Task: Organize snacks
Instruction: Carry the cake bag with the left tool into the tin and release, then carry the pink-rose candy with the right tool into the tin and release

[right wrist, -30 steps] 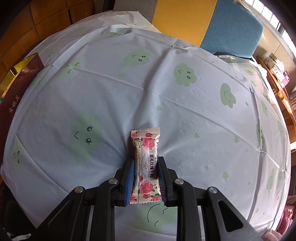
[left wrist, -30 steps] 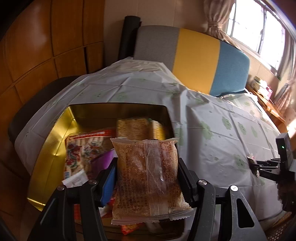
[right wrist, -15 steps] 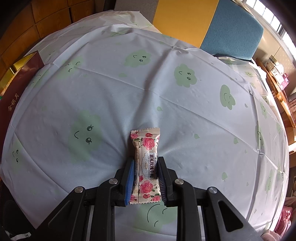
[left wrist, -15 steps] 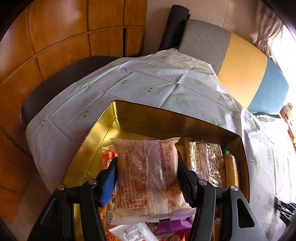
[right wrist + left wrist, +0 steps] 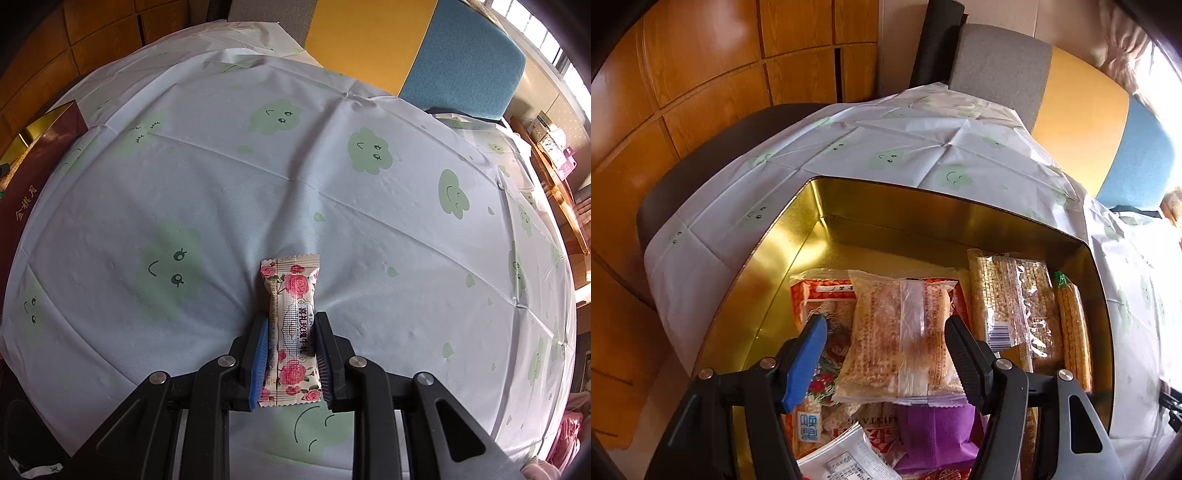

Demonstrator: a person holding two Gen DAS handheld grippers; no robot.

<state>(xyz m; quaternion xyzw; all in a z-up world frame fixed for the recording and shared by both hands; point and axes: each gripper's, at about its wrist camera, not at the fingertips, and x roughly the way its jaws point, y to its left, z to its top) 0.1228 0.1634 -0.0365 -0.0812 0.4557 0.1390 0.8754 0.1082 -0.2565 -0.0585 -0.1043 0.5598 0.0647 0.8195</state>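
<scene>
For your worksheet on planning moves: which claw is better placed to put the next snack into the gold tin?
Probably the right claw: it grips the rose-print candy above the tablecloth. The left claw is opening over the gold tin, letting go of its rice cracker pack.

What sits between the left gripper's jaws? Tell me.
A clear-wrapped crispy snack pack, lying on other snacks in the gold tin, as the left gripper's jaws are opening; left wrist view.

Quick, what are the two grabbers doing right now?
Left gripper: jaws opening, letting go of the clear snack pack.
Right gripper: shut on the rose-print candy.
</scene>
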